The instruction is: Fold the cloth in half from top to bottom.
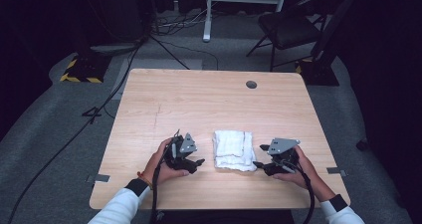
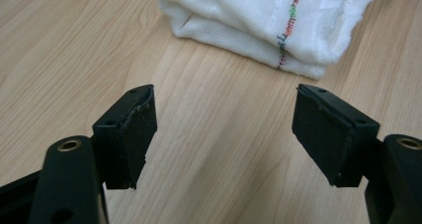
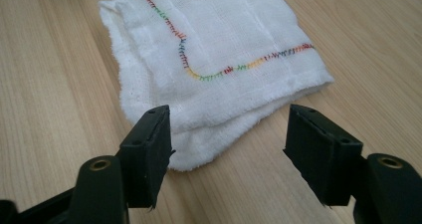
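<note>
Black rubber-faced jaws of the right gripper [image 3: 226,149] rise closest to the lens in the right gripper view, spread wide with nothing pinched; the near corner of the folded white terry cloth with rainbow-stitched hems [image 3: 214,59] lies on the table between and just ahead of them, under the left jaw's tip but not pressed by either pad. That cloth [image 1: 233,150] sits near the front middle of the pale wooden table [image 1: 199,99], a roughly square bundle folded several layers thick, its slightly longer side running away from the person. Both hands flank it: the right gripper [image 1: 260,156] almost touches its right edge, while the left gripper [image 1: 200,162] stands a little apart from its left edge, so the right hand looks nearer for any next pinch. From the left gripper [image 2: 224,129], also spread and empty, the cloth [image 2: 268,20] lies ahead and slightly right, with bare wood between. How many layers the fold holds is hard to judge, its far edge is cut off in the left gripper view, and the dark room beyond the table, with a folding chair [image 1: 288,27], is dim.
</note>
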Tool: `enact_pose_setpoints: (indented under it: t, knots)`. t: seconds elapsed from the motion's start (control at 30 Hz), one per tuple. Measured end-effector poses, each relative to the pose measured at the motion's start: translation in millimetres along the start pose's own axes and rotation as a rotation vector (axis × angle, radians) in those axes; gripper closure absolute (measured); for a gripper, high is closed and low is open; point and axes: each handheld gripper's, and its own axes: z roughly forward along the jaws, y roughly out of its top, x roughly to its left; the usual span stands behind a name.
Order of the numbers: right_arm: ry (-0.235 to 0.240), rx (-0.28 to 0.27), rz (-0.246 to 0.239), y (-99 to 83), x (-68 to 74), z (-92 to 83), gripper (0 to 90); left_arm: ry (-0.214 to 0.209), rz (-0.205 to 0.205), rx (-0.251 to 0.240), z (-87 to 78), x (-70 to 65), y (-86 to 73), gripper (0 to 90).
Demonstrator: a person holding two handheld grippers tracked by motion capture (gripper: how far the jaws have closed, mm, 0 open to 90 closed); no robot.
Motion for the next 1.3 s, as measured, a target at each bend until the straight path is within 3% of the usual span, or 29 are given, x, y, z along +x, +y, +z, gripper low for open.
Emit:
enact_pose_setpoints:
  t: [0.4,0.6,0.8,0.9,1.2,1.3]
  knots:
    - [-0.068,0.019,0.051,-23.5,-8.8,-18.3,31.7,0.07,0.015,0.053,-21.7,4.0,-21.7,22.2]
    - [-0.113,0.042,0.088,-41.8,-16.1,-27.7,30.8,0.097,-0.016,0.069,-33.9,8.5,-37.3,21.8]
    - [-0.153,0.051,0.145,-65.6,-24.7,-38.6,30.8,0.157,-0.02,0.112,-38.3,12.2,-58.2,20.1]
    - [-0.179,0.053,0.179,-80.8,-30.8,-44.6,30.8,0.148,-0.042,0.121,-39.9,15.9,-68.6,20.1]
    - [-0.214,0.019,0.374,-127.3,-45.3,-66.2,30.7,0.069,-0.152,0.08,-51.6,27.7,-92.6,20.2]
    - [-0.232,0.005,0.427,-140.3,-48.2,-71.3,30.5,0.063,-0.182,0.092,-53.1,31.3,-100.3,19.9]
